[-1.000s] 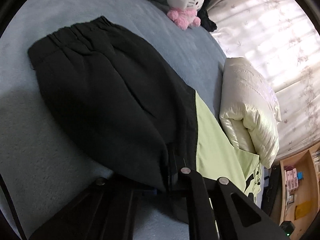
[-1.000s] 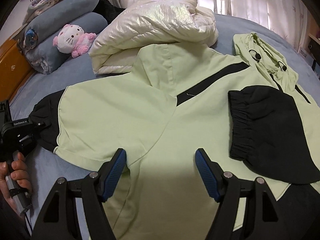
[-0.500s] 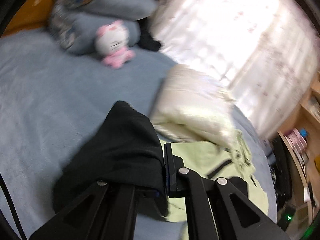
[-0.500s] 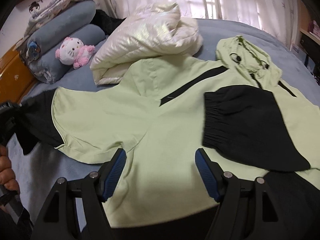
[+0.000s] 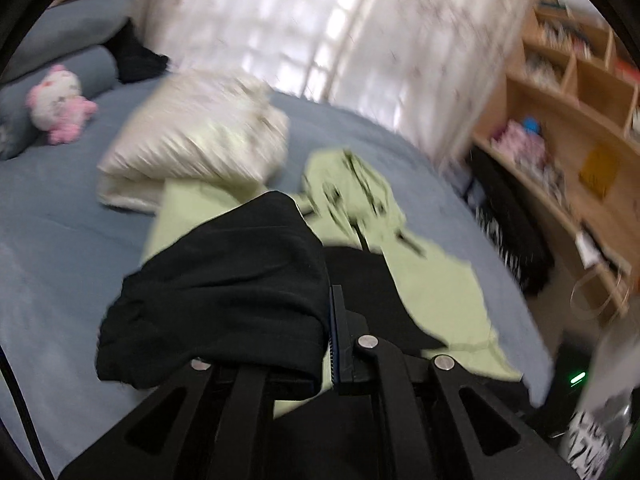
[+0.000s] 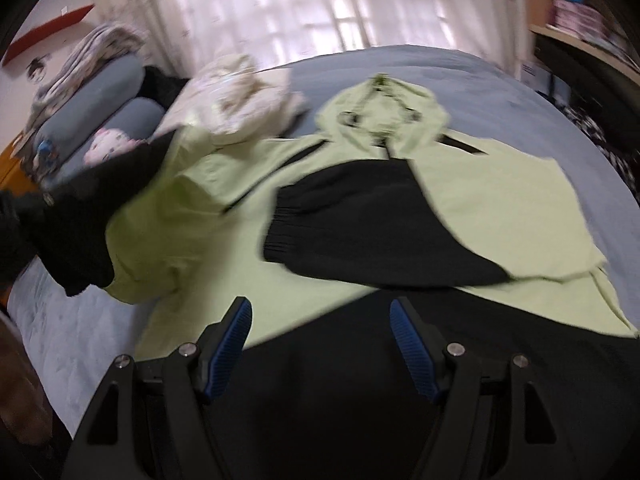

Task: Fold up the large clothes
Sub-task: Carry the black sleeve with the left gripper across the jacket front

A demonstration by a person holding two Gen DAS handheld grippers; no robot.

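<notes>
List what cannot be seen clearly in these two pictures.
- Left wrist view: the left hand-held gripper pads, covered by the black sleeve.
- Left wrist view: shelf contents, motion-blurred.
- Right wrist view: plush toy, blurred, partly behind the raised sleeve.
- Right wrist view: jacket hem, dark and behind the gripper.

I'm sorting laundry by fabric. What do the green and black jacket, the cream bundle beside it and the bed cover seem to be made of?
Green and black jacket: probably thin, matte woven synthetic; it lies flat, with a ribbed elastic cuff.
Cream bundle: likely glossy nylon-type shell with padding; it looks shiny and puffy, though blurred.
Bed cover: seemingly soft, matte fleece or plush; slightly napped surface.
</notes>
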